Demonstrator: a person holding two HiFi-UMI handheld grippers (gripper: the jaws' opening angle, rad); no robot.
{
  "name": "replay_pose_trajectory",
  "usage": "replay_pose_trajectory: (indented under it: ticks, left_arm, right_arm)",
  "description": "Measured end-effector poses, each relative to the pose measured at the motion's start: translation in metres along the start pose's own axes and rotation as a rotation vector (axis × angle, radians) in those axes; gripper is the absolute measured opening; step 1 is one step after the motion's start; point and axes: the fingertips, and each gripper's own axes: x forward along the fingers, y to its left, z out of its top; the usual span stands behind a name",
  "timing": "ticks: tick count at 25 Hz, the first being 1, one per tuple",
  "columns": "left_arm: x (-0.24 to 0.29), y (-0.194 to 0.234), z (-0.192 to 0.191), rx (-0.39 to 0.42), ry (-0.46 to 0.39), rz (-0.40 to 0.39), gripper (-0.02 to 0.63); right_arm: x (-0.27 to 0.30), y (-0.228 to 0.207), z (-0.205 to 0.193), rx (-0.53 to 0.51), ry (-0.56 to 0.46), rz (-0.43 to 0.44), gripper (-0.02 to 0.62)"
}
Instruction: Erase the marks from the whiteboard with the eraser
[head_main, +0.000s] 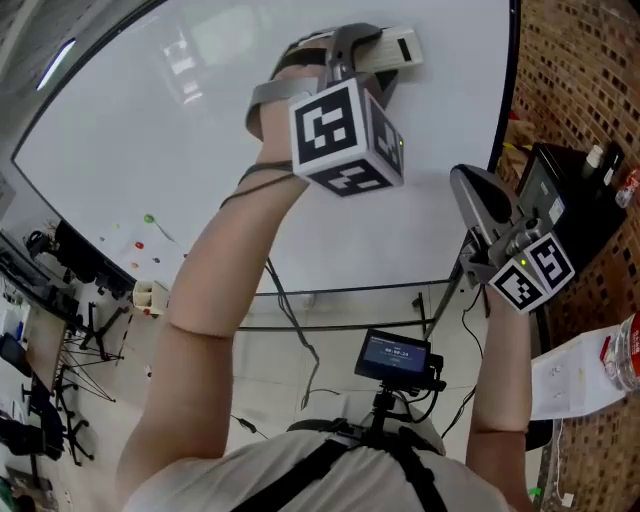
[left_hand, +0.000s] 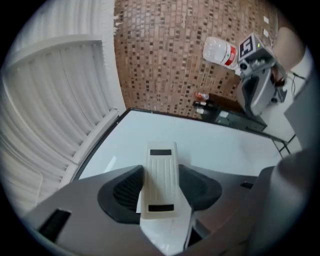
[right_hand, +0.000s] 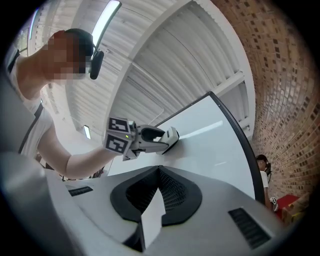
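Note:
The cream eraser (head_main: 397, 47) lies flat against the whiteboard (head_main: 180, 130) near its upper right. My left gripper (head_main: 352, 55) is shut on it. In the left gripper view the eraser (left_hand: 161, 172) sits lengthwise between the two dark pads, on the white board surface (left_hand: 220, 145). I see no pen marks on the board around it. My right gripper (head_main: 478, 192) hangs lower at the right, off the board, with its pads (right_hand: 172, 192) pressed together on nothing. The right gripper view shows the left gripper with the eraser (right_hand: 170, 137) on the board (right_hand: 212, 145).
A few small coloured dots (head_main: 148, 218) sit at the board's lower left. A brick wall (head_main: 580, 80) stands to the right, with a black table (head_main: 575, 215) bearing bottles. A water bottle (head_main: 627, 350) is at the right edge. A person (right_hand: 262, 165) stands beyond the board.

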Motion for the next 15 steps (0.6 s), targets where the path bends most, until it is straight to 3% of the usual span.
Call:
replay_pose_trajectory:
  ticks: [3, 6, 10, 12, 15]
  left_arm:
    - [0.008, -0.001, -0.020, -0.022, 0.061, -0.017, 0.262]
    - [0.009, -0.038, -0.039, -0.029, 0.144, -0.133, 0.262]
    - [-0.009, -0.077, -0.055, -0.029, 0.145, -0.266, 0.262]
    - [-0.027, -0.051, -0.049, -0.047, 0.117, -0.213, 0.261]
    - [-0.035, 0.031, -0.039, -0.047, 0.069, 0.047, 0.261]
  right_arm:
    - [-0.001, 0.003, 0.012, -0.012, -0.026, -0.008, 0.021]
    - [-0.003, -0.006, 0.008, -0.001, -0.032, -0.012, 0.021]
    - [-0.003, 0.011, 0.000, 0.024, -0.015, -0.006, 0.021]
    - [-0.003, 0.028, 0.006, 0.016, -0.015, 0.008, 0.021]
    - [0.001, 0.038, 0.009, 0.011, -0.018, 0.024, 0.021]
